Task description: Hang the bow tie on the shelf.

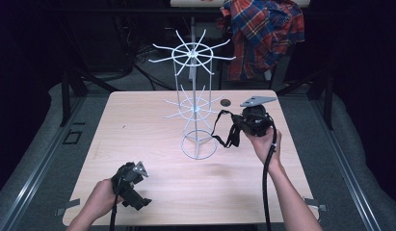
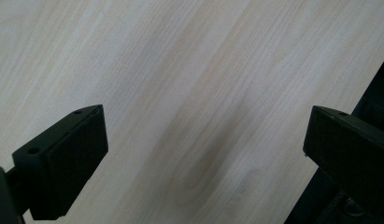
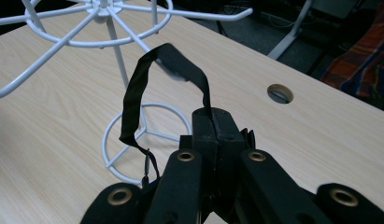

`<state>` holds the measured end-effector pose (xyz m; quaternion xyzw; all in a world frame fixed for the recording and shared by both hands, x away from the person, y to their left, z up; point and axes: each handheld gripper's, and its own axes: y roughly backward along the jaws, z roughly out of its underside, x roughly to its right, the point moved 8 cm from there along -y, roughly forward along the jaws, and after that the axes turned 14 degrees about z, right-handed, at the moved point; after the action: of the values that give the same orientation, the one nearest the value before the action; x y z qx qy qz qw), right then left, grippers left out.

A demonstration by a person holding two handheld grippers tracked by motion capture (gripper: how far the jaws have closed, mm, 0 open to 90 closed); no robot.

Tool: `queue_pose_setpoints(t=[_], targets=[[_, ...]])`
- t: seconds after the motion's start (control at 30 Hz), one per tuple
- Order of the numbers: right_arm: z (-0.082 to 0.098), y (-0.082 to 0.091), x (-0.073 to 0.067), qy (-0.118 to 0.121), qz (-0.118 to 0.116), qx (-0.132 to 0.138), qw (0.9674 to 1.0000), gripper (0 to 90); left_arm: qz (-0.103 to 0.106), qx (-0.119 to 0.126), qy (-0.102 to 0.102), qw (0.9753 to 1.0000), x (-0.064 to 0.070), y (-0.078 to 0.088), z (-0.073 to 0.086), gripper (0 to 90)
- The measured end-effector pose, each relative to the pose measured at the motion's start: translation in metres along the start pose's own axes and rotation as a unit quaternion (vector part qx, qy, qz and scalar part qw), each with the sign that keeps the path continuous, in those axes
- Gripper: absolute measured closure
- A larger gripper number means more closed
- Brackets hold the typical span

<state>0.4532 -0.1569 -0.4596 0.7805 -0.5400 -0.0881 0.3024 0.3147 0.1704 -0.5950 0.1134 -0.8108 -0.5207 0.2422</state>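
Observation:
A white wire display rack (image 1: 195, 106) with two tiers of radiating hooks stands in the middle of the wooden table (image 1: 138, 125). My right gripper (image 1: 239, 126) is held just to the right of it, shut on a black strap (image 1: 231, 139) that hangs in a loop toward the rack's base ring. In the right gripper view the jaws (image 3: 215, 126) pinch the black strap (image 3: 133, 93), which arches up in front of the rack (image 3: 110, 28). My left gripper (image 1: 138, 199) rests low near the table's front left edge, open, with bare wood between its jaws (image 2: 203, 140).
A round cable hole (image 1: 225, 102) sits in the table behind the right gripper. A plaid shirt (image 1: 263, 33) hangs on a stand beyond the far edge. Grey floor and dark frame legs surround the table.

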Motion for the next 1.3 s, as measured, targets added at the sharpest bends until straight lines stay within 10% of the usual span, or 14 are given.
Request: queue_pose_setpoints(t=[1.3], targets=[[0.003,-0.015,-0.040,0.036,-0.046,-0.017,0.9981,89.1,-0.005,0.000,0.006,1.0000,0.000,0.001,0.006,0.1]])
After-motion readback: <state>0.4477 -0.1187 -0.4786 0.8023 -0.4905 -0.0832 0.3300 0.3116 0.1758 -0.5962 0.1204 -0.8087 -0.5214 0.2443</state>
